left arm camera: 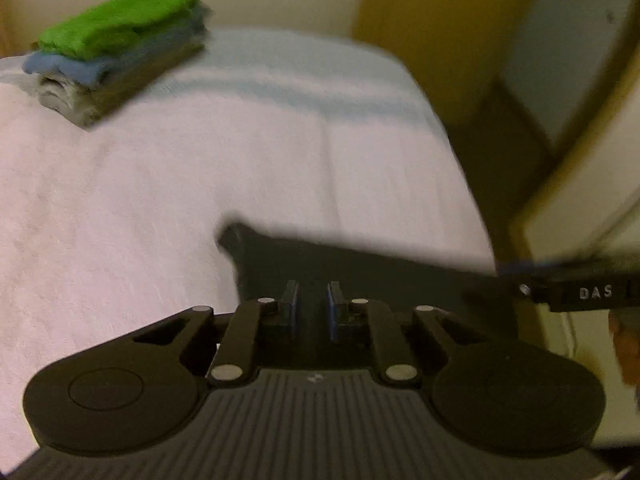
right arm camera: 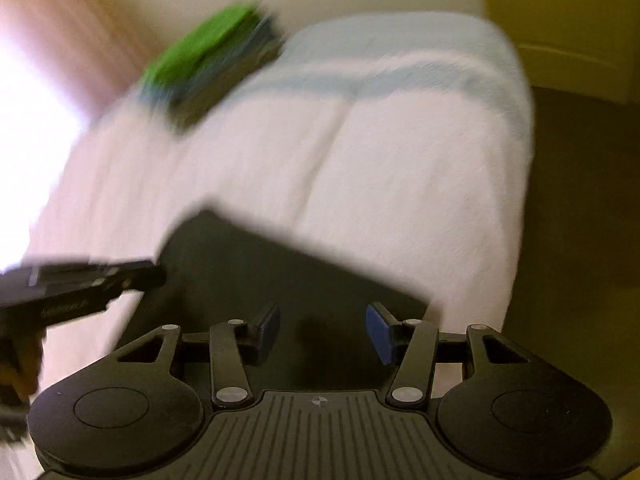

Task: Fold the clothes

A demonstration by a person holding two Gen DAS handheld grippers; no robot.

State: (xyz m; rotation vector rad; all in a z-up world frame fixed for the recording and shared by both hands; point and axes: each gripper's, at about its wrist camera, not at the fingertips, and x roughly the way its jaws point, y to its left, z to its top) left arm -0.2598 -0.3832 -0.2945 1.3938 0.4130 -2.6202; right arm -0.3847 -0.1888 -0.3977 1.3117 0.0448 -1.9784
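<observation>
With left tongs (left arm camera: 313, 309) narrowly parted and right tongs (right arm camera: 323, 332) wide apart, both empty, we are hovering over the dark garment (right arm camera: 256, 276) lying on the towel-covered bed (left arm camera: 120, 200), judging that matched corner grips keep folds square.

One stack of folded clothes (left arm camera: 120, 48) (three or so layers), one dark garment (left arm camera: 360, 272) and two grippers are counted.

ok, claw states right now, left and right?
Left claw: narrow gap, over the dark garment; a grip cannot be told.
Right claw: open, empty, above the same garment.
</observation>
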